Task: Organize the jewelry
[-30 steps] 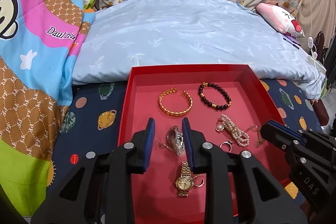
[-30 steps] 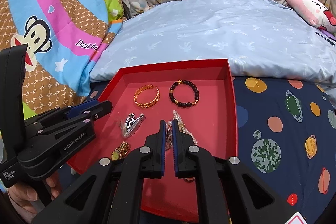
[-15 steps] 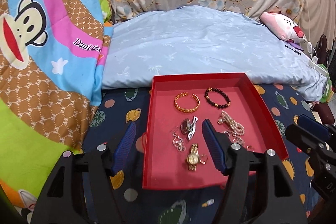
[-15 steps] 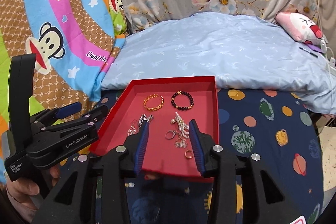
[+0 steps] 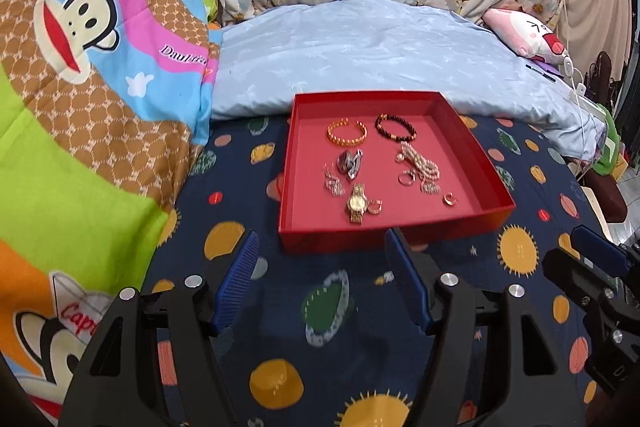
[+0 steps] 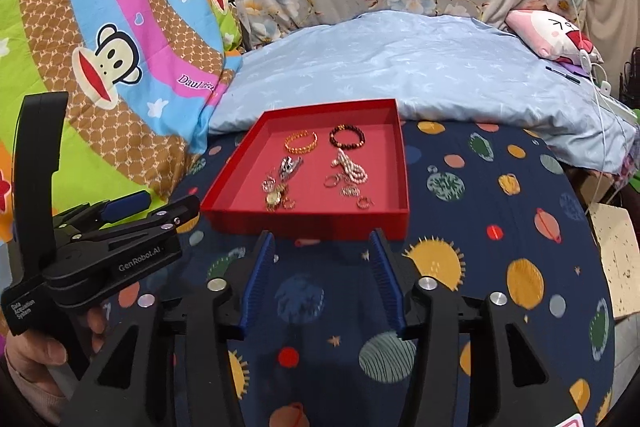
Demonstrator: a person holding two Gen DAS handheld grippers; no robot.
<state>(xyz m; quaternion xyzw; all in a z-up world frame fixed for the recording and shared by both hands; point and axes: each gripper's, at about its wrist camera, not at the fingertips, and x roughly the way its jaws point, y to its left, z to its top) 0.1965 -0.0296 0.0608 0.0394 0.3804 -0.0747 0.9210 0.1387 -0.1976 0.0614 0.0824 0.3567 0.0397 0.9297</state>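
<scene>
A red tray sits on the planet-print sheet. In it lie a gold bangle, a dark bead bracelet, a pearl bracelet, a gold watch, a silver piece and small rings. My left gripper hangs open in front of the tray's near wall, with nothing in it. In the right wrist view the tray, bangle and pearls show again. My right gripper is before the tray too, its jaws opening and empty.
A light blue pillow lies behind the tray, and a monkey-print blanket is piled at the left. At the far right are a pink plush and white cables. A hand holds the left gripper's handle.
Both grippers have drawn back out of the tray and risen a little. Their jaws went from nearly shut over the jewellery to wide apart, and the pieces stayed in the tray.
</scene>
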